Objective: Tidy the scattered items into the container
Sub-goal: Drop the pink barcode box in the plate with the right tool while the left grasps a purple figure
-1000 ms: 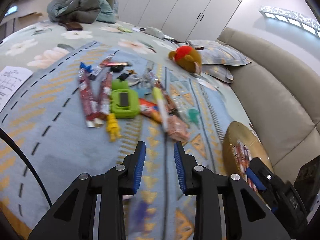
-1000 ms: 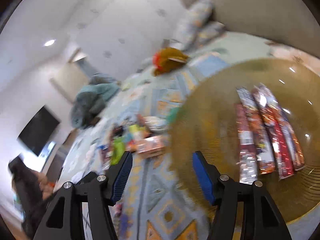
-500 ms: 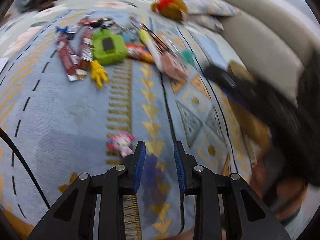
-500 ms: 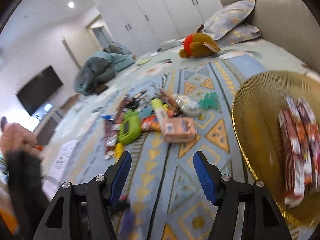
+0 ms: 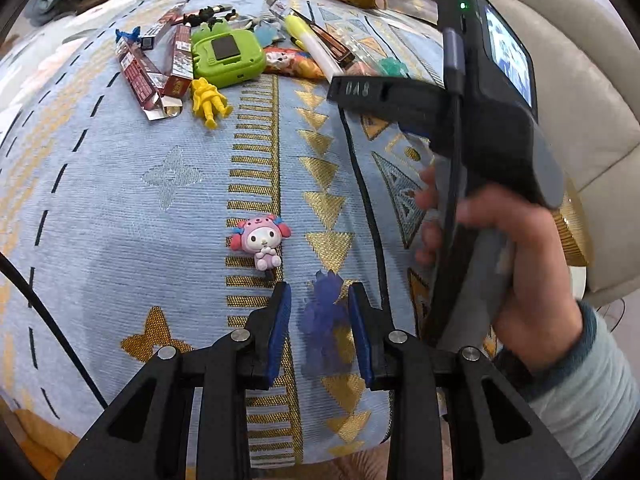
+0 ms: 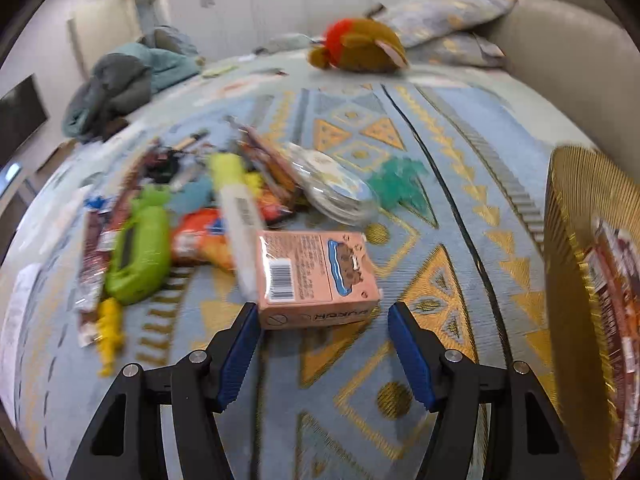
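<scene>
My left gripper [image 5: 320,332] points down at the patterned mat with its jaws a narrow gap apart. A blurred blue figure [image 5: 324,308] lies between the pads; they do not press on it. A pink doll [image 5: 260,240] lies just beyond, to the left. My right gripper [image 6: 326,344] is open, and a pink box [image 6: 316,276] lies just past its tips. The gold bowl [image 6: 568,240] at the right edge holds red snack sticks [image 6: 616,280]. The pile further off includes a green toy [image 6: 136,256], a yellow figure [image 5: 208,100] and a teal figure [image 6: 396,184].
A person's hand [image 5: 520,260] holding the right tool fills the right of the left wrist view. A white pen [image 6: 240,208], an orange snack pack [image 6: 200,236] and a clear round case [image 6: 336,188] lie behind the box. A plush toy [image 6: 360,46] and a sofa [image 6: 560,48] sit at the back.
My left gripper tipped down and sank over the blue figure. My right gripper swung left from above the gold bowl to the pink box. Neither took hold of anything.
</scene>
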Action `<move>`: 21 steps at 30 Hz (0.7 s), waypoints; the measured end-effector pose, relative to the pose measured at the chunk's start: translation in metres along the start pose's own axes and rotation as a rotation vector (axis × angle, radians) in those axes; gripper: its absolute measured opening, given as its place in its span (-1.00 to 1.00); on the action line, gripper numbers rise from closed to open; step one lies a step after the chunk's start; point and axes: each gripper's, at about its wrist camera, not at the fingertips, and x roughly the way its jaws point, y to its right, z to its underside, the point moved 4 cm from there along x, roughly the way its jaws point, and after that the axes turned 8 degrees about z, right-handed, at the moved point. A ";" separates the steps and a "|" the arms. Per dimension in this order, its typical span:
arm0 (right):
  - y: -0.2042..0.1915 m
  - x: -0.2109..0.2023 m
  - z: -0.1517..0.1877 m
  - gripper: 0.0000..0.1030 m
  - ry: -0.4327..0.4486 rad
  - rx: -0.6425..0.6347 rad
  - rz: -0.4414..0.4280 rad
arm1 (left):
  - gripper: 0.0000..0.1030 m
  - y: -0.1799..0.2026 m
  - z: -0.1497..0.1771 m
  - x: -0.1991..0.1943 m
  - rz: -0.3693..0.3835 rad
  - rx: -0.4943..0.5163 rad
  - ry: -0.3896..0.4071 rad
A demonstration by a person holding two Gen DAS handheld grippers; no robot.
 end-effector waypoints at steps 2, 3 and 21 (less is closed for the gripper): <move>0.001 0.000 -0.006 0.26 0.010 0.013 -0.029 | -0.48 -0.003 0.001 0.000 0.016 -0.016 0.001; 0.001 0.000 -0.007 0.14 0.016 0.011 -0.059 | -0.48 -0.005 0.001 -0.001 0.026 -0.024 0.003; 0.035 -0.133 0.020 0.07 0.222 0.075 -0.359 | -0.61 0.013 -0.005 -0.038 0.142 0.030 0.163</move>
